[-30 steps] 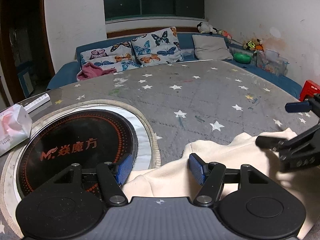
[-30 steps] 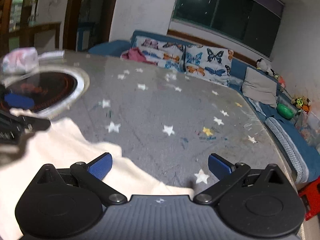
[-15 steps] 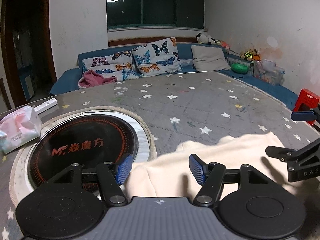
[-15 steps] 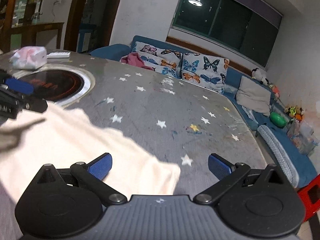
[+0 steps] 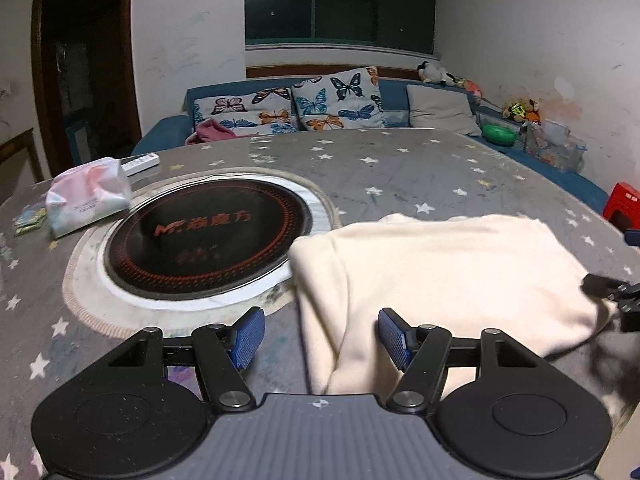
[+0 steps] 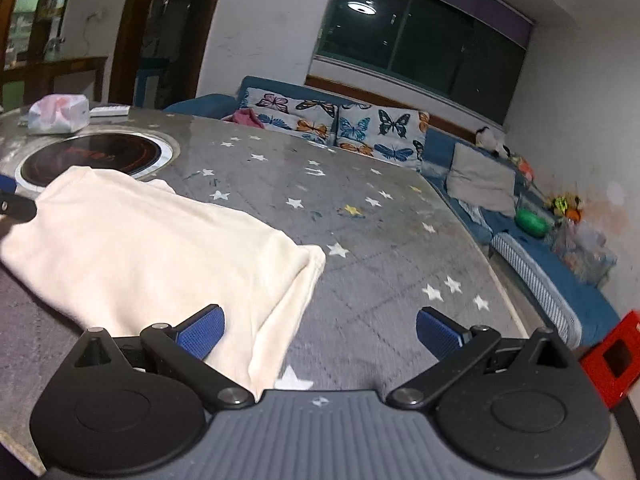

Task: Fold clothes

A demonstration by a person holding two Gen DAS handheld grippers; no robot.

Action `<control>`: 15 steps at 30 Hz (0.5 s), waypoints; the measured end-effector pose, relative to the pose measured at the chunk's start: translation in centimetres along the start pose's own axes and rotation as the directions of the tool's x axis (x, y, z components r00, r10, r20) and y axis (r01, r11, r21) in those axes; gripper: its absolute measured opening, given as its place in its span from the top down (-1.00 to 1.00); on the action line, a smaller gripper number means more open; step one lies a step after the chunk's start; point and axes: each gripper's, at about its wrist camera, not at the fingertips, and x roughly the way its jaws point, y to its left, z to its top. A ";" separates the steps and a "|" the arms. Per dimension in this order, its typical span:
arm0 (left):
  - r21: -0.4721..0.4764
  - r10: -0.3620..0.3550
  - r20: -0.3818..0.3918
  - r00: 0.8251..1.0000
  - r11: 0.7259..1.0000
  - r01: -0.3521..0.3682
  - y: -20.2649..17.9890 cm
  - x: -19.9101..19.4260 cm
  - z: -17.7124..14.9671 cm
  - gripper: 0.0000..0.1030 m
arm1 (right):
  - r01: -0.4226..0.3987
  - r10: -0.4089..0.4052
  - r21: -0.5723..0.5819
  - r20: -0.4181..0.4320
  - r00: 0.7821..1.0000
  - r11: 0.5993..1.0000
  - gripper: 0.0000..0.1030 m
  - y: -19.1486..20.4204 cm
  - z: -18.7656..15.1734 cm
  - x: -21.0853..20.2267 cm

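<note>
A folded cream garment (image 5: pixel 432 276) lies on the grey star-patterned table (image 5: pixel 400 168), its left edge over the rim of the black round cooktop (image 5: pixel 204 236). My left gripper (image 5: pixel 318 338) is open and empty, its jaws on either side of the garment's near left edge. In the right wrist view the garment (image 6: pixel 152 252) lies to the left. My right gripper (image 6: pixel 320 332) is open and empty above the garment's near right corner. The right gripper's fingertips (image 5: pixel 600 282) show at the garment's right edge in the left wrist view.
A tissue pack (image 5: pixel 88 196) and a white remote (image 5: pixel 140 162) lie at the table's far left. A blue sofa with butterfly cushions (image 5: pixel 336 100) runs behind the table. A red stool (image 6: pixel 612 360) stands on the floor at the right.
Both grippers have risen and pulled back from the garment. More of the folded garment and the table now shows. Both stayed open.
</note>
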 end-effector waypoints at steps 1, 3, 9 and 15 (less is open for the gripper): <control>-0.001 0.001 -0.001 1.000 1.000 -0.001 0.0 0.0 -0.2 -0.30 | -0.002 0.002 0.010 -0.002 1.000 1.000 -1.00 -0.1 -0.1 -0.1; -0.003 0.003 0.000 1.000 1.000 -0.003 0.0 0.0 -0.4 -0.32 | -0.007 0.008 0.020 -0.007 1.000 1.000 -1.00 -0.2 -0.5 0.0; -0.005 -0.004 0.028 1.000 1.000 0.004 -0.1 -1.7 -0.2 -0.30 | -0.015 0.014 0.004 0.029 0.999 1.000 -1.00 0.1 0.1 -1.2; -0.001 0.005 -0.004 1.000 1.000 -0.005 -0.1 -1.2 -1.2 -0.32 | -0.037 0.037 -0.078 -0.004 0.999 0.996 -1.00 1.6 -0.8 -0.8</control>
